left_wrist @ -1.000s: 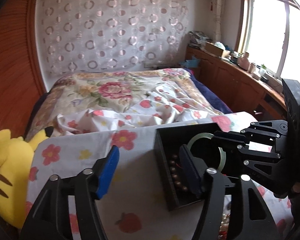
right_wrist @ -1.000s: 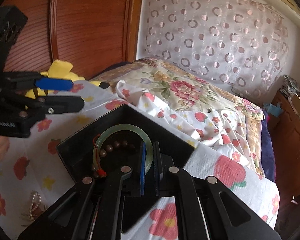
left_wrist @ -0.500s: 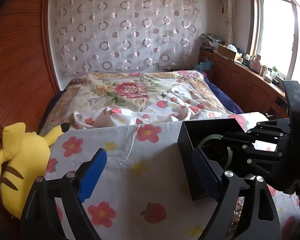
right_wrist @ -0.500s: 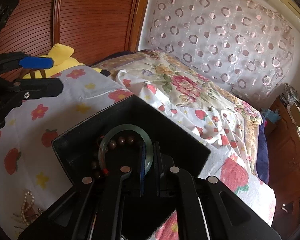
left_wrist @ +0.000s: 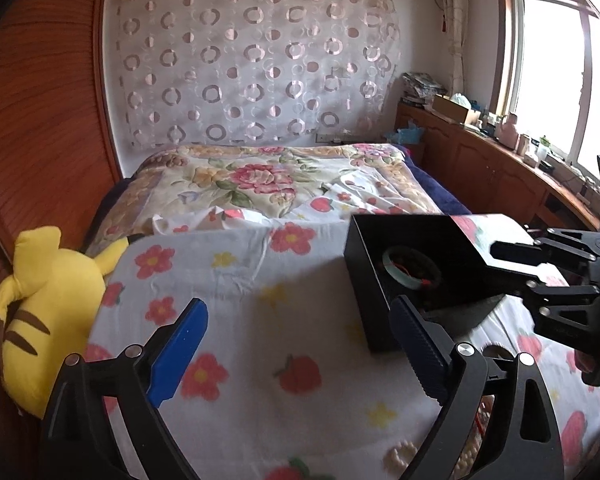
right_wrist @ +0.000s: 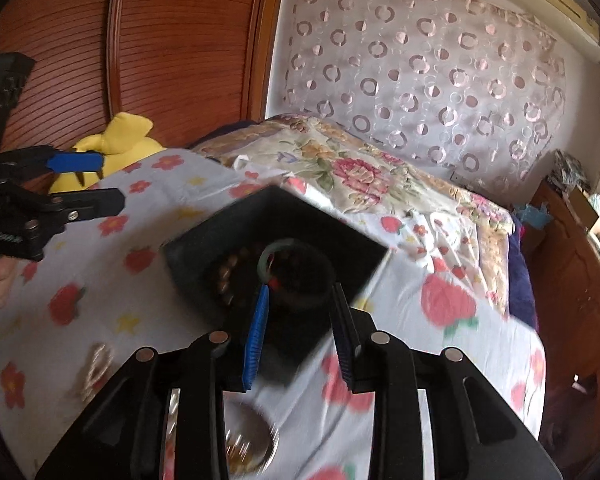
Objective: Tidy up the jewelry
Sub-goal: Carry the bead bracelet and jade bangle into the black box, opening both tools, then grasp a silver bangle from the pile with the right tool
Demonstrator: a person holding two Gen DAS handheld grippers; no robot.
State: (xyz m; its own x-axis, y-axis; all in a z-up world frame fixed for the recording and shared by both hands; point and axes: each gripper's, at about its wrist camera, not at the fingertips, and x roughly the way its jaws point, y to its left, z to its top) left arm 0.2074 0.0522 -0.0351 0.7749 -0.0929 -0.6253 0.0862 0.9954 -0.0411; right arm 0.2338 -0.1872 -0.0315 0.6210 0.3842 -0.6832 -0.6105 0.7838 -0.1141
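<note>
Inside black box (right_wrist: 204, 248): green bangle (right_wrist: 278, 249), clear of walls.

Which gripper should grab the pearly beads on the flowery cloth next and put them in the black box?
Probably the left gripper. Its jaws are wide open, and the pearl beads lie on the cloth just below it. The right gripper is open too, but sits over the black box.

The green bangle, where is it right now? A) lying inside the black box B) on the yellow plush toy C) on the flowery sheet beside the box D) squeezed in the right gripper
A: the green bangle lies inside the black box with brown beads, and the right gripper is open around nothing.
</note>
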